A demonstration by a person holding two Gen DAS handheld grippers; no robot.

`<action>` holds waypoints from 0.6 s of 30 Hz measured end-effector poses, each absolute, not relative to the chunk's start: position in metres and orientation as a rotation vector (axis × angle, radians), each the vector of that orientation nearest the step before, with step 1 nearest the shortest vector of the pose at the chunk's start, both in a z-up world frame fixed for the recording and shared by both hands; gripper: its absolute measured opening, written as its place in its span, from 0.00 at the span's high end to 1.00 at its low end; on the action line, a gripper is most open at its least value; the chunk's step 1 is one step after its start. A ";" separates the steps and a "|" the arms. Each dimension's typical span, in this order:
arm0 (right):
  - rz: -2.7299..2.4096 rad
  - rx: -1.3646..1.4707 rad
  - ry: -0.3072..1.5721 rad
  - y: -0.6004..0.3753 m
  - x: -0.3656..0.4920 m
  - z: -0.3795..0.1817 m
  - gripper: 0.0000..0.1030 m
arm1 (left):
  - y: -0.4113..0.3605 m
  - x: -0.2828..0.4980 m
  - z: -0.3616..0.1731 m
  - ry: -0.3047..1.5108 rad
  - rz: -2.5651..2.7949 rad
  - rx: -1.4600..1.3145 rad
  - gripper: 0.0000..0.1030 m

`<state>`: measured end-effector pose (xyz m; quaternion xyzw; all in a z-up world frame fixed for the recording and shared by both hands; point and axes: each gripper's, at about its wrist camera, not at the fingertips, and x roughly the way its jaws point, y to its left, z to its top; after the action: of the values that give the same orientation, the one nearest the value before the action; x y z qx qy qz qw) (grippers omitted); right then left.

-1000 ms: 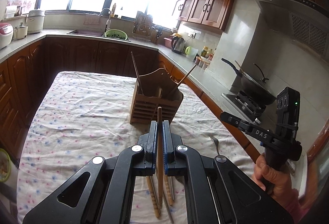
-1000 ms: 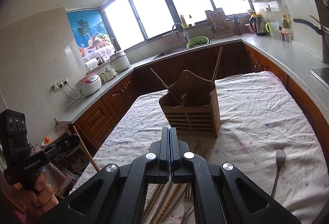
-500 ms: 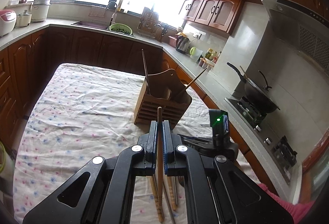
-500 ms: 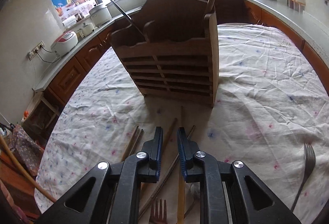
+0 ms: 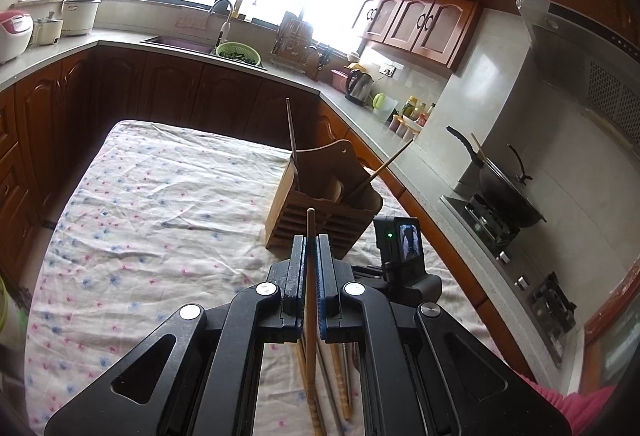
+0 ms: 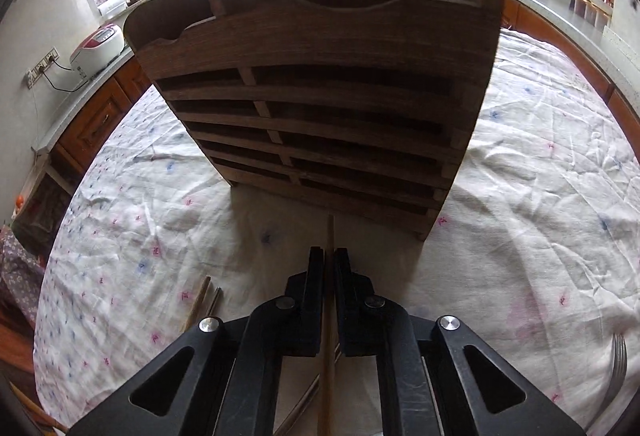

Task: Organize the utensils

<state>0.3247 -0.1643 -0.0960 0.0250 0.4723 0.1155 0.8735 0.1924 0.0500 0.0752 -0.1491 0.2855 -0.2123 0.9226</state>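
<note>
A wooden utensil holder [image 5: 320,204] stands on the flowered tablecloth [image 5: 160,204] with two chopsticks leaning in it. My left gripper [image 5: 311,248] is shut on a wooden chopstick [image 5: 310,276], held above the table in front of the holder. My right gripper [image 6: 329,256] is low at the cloth, just before the holder's slatted front [image 6: 320,124], its jaws closed on a wooden chopstick [image 6: 329,236] that lies pointing at the holder. Its body [image 5: 400,256] shows to the right in the left wrist view.
Loose chopsticks [image 5: 340,384] lie on the cloth under my left gripper, and more chopsticks [image 6: 200,300] lie left of my right gripper. A fork [image 6: 616,368] lies at the right. Counters, a sink and a stove with a wok [image 5: 508,192] surround the table.
My right gripper dropped down to the cloth, moved close to the holder and closed on a chopstick. My left gripper stayed shut on its chopstick and rose slightly.
</note>
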 end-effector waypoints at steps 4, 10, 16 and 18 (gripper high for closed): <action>0.270 0.099 0.927 -0.172 0.303 -0.071 0.95 | 0.048 0.191 0.076 0.581 -0.438 -0.303 0.97; 0.311 0.180 0.789 -0.193 0.259 -0.013 0.95 | 0.045 0.187 0.080 0.570 -0.448 -0.300 0.97; 0.326 0.224 0.642 -0.202 0.225 0.043 0.95 | 0.040 0.180 0.091 0.545 -0.453 -0.286 0.97; 0.322 0.234 0.597 -0.204 0.218 0.057 0.95 | 0.038 0.180 0.094 0.540 -0.455 -0.282 0.97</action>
<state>0.2176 -0.2040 0.0573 0.1145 0.2919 0.1575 0.9364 0.1802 0.0377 0.0935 -0.1377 0.2636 -0.2221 0.9286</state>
